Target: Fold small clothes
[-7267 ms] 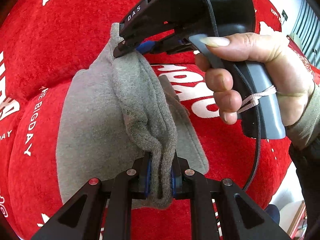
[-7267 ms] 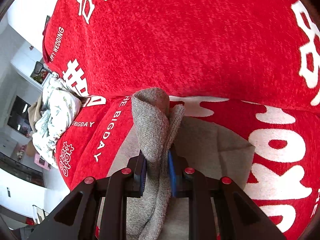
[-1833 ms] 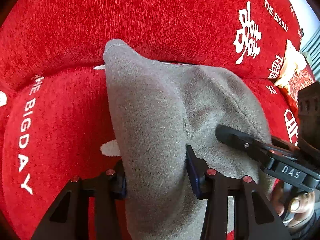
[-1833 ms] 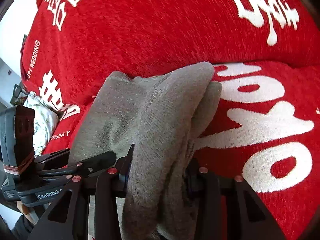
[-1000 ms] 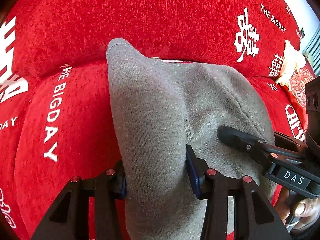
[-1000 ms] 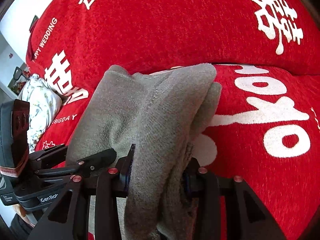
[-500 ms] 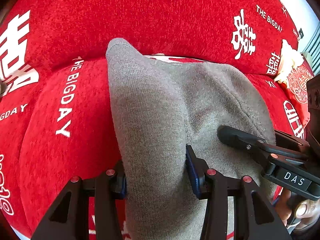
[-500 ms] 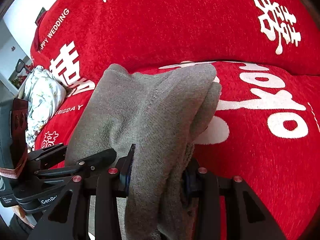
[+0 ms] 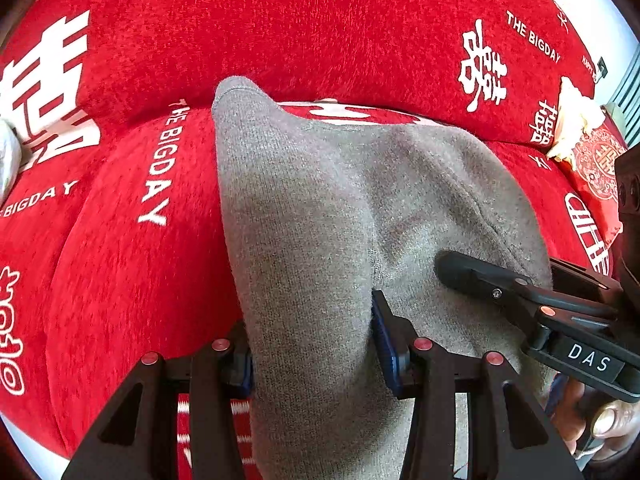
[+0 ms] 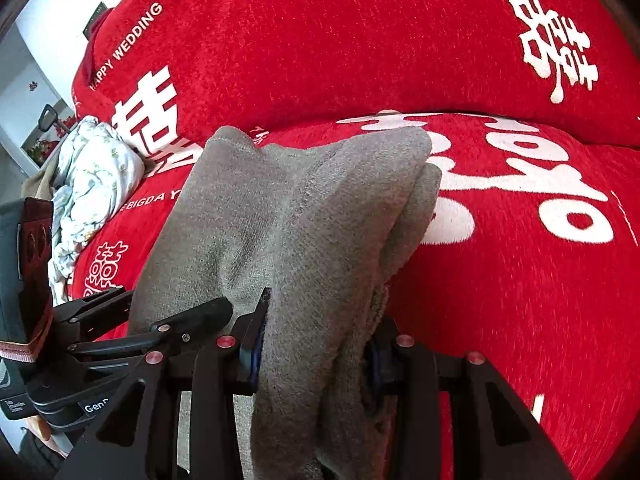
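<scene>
- Above the red sofa cover (image 9: 120,272), the grey knit garment (image 9: 304,240) hung bunched in several layers, gripped at two places and raised off the seat.
- The left gripper (image 9: 312,344) was clenched on a thick fold of the garment; cloth filled the whole gap between its blue-padded fingers (image 9: 386,344), and a rounded corner of the fabric stood up beyond them toward the sofa's backrest.
- The right gripper (image 10: 312,344) was likewise clamped on a stacked fold of the same garment (image 10: 304,220), whose layered edges showed on the side nearer the large white lettering of the cover (image 10: 520,280).
- In the left wrist view, the right gripper (image 9: 500,284) entered from the garment's right side, one black finger lying against the grey cloth; a fingertip of the person's right hand (image 9: 608,424) showed beneath its "DAS" label.
- In the right wrist view, the left gripper (image 10: 188,320) lay just beside the garment's left edge.
- A floral white cloth (image 10: 88,184) lay crumpled on the sofa, well apart from the garment on its left.
- A pale crumpled item (image 9: 576,120) and a red patterned packet (image 9: 600,168) rested at the sofa's far right, apart from the garment.
</scene>
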